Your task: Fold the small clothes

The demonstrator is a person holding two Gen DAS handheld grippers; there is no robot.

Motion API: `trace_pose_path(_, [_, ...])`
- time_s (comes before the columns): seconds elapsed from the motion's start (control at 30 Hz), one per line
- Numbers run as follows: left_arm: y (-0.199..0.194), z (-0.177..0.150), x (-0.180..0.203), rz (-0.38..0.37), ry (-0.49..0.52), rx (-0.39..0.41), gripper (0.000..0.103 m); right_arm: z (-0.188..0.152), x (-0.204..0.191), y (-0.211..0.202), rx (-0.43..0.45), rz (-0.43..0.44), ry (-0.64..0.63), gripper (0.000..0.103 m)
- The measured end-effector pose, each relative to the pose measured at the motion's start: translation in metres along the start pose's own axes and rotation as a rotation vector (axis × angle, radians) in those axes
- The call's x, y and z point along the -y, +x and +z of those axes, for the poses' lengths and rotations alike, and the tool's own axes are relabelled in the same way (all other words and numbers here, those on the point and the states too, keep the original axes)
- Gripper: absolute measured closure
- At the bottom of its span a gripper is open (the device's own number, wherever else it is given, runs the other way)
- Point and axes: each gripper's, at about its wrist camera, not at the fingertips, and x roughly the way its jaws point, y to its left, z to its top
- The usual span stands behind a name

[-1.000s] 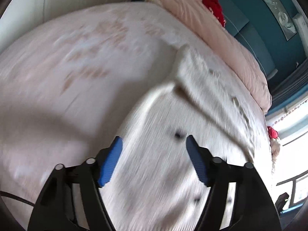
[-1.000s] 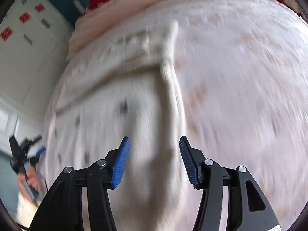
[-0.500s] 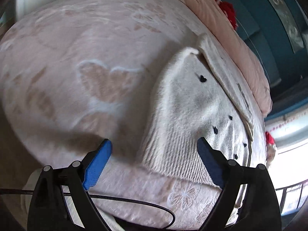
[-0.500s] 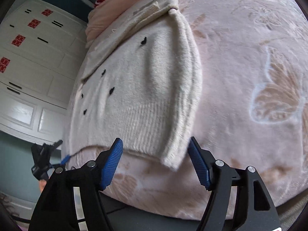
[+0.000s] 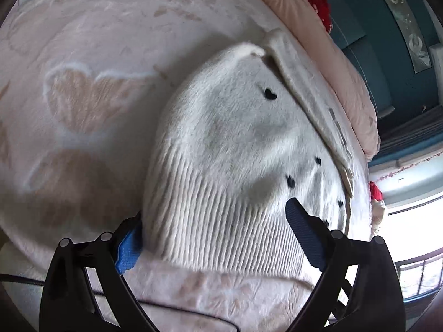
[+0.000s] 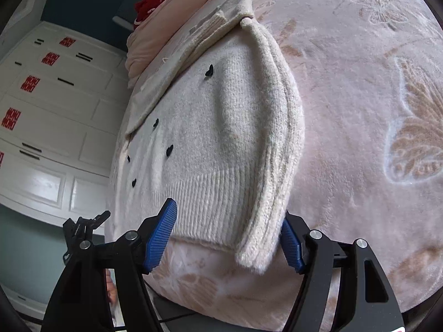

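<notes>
On the bed [image 5: 91,88], a cream sweater [image 5: 235,149] lies flat; left gripper [image 5: 216,235] and right gripper [image 6: 229,235] both gape astride its hem corners, right's jaws just narrowing.

A pink butterfly-patterned bed [image 6: 360,110] carries 1 cream sweater [image 6: 216,138] and a pink quilt [image 5: 318,41].

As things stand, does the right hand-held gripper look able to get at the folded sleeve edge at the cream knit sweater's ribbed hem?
Probably yes. The right hand-held gripper already straddles the cream knit sweater at its hem, jaws open, having just closed slightly; nothing lies between them but the folded sleeve.
</notes>
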Motion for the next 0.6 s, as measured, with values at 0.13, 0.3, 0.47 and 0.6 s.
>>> trace_pose_path(0.13, [0.006, 0.005, 0.007, -0.029, -0.004, -0.094, 0.089, 0.005, -0.006, -0.004, 0.018, -0.011, -0.02, 0.094])
trace_pose_path(0.3, [-0.037, 0.001, 0.015, -0.051, 0.006, -0.046, 0.091, 0.019, -0.021, -0.057, 0.141, -0.002, -0.073, 0.095])
trace_pose_path(0.47, [-0.073, -0.032, 0.032, -0.086, 0.083, -0.073, 0.091, 0.009, -0.016, -0.111, 0.164, -0.027, -0.126, 0.095])
trace_pose_path(0.6, [-0.091, -0.081, 0.031, -0.062, 0.144, -0.142, 0.091, -0.027, 0.008, -0.139, 0.104, -0.079, -0.127, 0.096])
